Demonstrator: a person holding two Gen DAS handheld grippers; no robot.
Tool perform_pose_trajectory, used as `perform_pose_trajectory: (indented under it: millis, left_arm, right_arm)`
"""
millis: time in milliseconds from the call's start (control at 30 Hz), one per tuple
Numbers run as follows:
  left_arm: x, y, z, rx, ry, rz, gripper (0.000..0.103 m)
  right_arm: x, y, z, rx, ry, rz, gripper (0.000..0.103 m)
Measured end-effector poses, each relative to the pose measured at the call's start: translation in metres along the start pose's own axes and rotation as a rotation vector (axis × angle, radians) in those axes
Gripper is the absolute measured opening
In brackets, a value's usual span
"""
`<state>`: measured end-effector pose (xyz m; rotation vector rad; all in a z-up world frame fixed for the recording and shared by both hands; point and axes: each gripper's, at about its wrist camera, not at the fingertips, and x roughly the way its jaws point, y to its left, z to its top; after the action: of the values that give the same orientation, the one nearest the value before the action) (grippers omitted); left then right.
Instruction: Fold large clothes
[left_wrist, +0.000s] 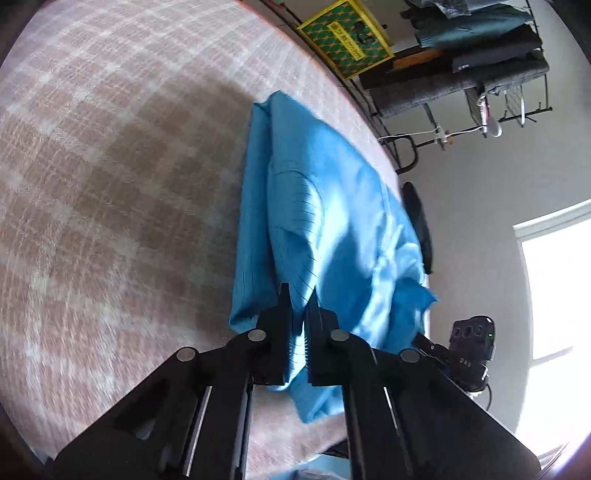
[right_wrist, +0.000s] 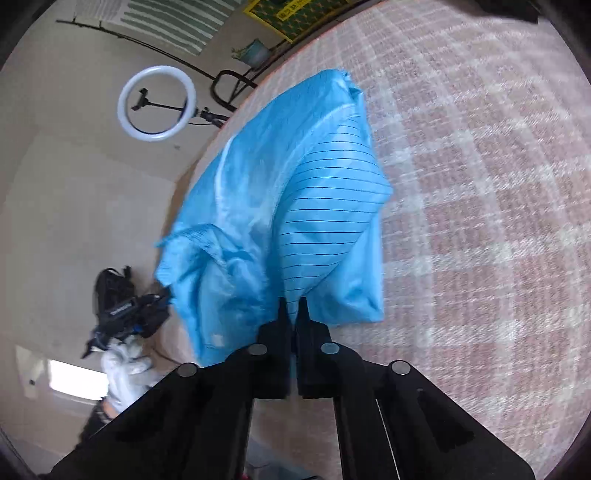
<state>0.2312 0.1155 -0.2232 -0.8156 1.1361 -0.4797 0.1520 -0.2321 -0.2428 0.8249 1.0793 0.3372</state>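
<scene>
A bright blue garment (left_wrist: 332, 221) with thin dark stripes lies bunched and partly lifted on a pink-and-white checked bed cover (left_wrist: 110, 184), near its edge. My left gripper (left_wrist: 299, 297) is shut on a fold of the garment at its near end, and blue cloth shows between the fingers. In the right wrist view the same garment (right_wrist: 258, 206) rises from the cover (right_wrist: 480, 184), with my right gripper (right_wrist: 292, 306) shut on its near hem. The other gripper (right_wrist: 125, 306), held by a white-gloved hand (right_wrist: 125, 373), shows at the left beside the garment's corner.
Beyond the bed edge stand a yellow-green patterned box (left_wrist: 345, 37), a rack of folded clothes (left_wrist: 480, 48) and a bright window (left_wrist: 557, 295). A ring light (right_wrist: 157, 103) and a plant pot (right_wrist: 256, 51) stand on the beige floor.
</scene>
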Motion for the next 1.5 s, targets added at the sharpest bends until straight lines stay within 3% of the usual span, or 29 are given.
perform_pose_trajectory:
  millis: [67, 133, 200, 300, 367, 467, 567, 633, 700, 800, 933, 1000, 1133, 1167, 1233, 1267, 1333, 1433, 1500]
  left_arm:
    - [-0.007, -0.007, -0.005, 0.032, 0.01, 0.0, 0.001]
    - [-0.002, -0.003, -0.006, 0.078, 0.013, 0.125, 0.001]
    - [0.006, 0.006, -0.007, 0.098, 0.018, 0.202, 0.002]
    - [0.004, 0.005, -0.006, 0.091, 0.026, 0.236, 0.009]
    - [-0.013, -0.007, -0.01, 0.153, -0.01, 0.296, 0.016]
    - [-0.04, -0.031, -0.02, 0.247, -0.097, 0.355, 0.016]
    - [-0.053, -0.058, -0.034, 0.314, -0.153, 0.268, 0.016]
    - [-0.043, -0.083, -0.053, 0.398, -0.13, 0.218, 0.016]
    - [-0.027, -0.099, -0.077, 0.442, -0.099, 0.167, 0.016]
    - [0.012, -0.107, -0.092, 0.424, -0.018, 0.081, 0.016]
    - [0.064, -0.104, -0.11, 0.361, 0.037, 0.015, 0.016]
    - [0.081, -0.105, -0.117, 0.385, 0.054, 0.038, 0.016]
    - [0.111, -0.105, -0.132, 0.438, 0.103, 0.085, 0.016]
    - [0.113, -0.106, -0.136, 0.46, 0.1, 0.096, 0.016]
    - [0.113, -0.111, -0.141, 0.52, 0.087, 0.134, 0.016]
    - [0.112, -0.112, -0.142, 0.535, 0.087, 0.141, 0.016]
    - [0.113, -0.114, -0.145, 0.544, 0.08, 0.144, 0.016]
    - [0.114, -0.116, -0.15, 0.568, 0.064, 0.156, 0.016]
    - [0.116, -0.118, -0.156, 0.585, 0.058, 0.163, 0.016]
  right_arm:
    - [-0.016, 0.009, -0.003, -0.015, -0.031, 0.028, 0.001]
    - [-0.025, 0.017, -0.006, -0.065, -0.041, 0.006, 0.001]
    - [-0.016, 0.015, -0.01, -0.085, -0.013, -0.058, 0.001]
    - [0.002, 0.014, -0.017, -0.142, 0.041, -0.179, 0.005]
    - [0.0, 0.024, -0.019, -0.201, 0.063, -0.24, 0.006]
    - [-0.027, 0.047, -0.02, -0.312, -0.005, -0.291, 0.01]
    - [-0.046, 0.08, -0.023, -0.48, -0.075, -0.237, 0.022]
    - [-0.036, 0.101, -0.022, -0.598, -0.066, -0.218, 0.042]
    - [-0.015, 0.119, -0.022, -0.72, -0.029, -0.234, 0.043]
    - [0.017, 0.127, -0.025, -0.88, 0.033, -0.31, 0.043]
    - [0.035, 0.113, -0.023, -0.953, 0.085, -0.336, 0.043]
    - [0.04, 0.111, -0.016, -0.968, 0.084, -0.338, 0.043]
    - [0.042, 0.107, -0.001, -0.919, 0.106, -0.272, 0.039]
    - [0.045, 0.104, 0.005, -0.883, 0.123, -0.242, 0.034]
    - [0.053, 0.096, 0.015, -0.812, 0.177, -0.179, 0.008]
    - [0.055, 0.092, 0.019, -0.772, 0.203, -0.147, 0.006]
    - [0.055, 0.077, 0.031, -0.64, 0.242, -0.037, 0.004]
    - [0.057, 0.038, 0.053, -0.289, 0.294, 0.224, 0.003]
    - [0.057, 0.018, 0.064, -0.146, 0.281, 0.301, 0.003]
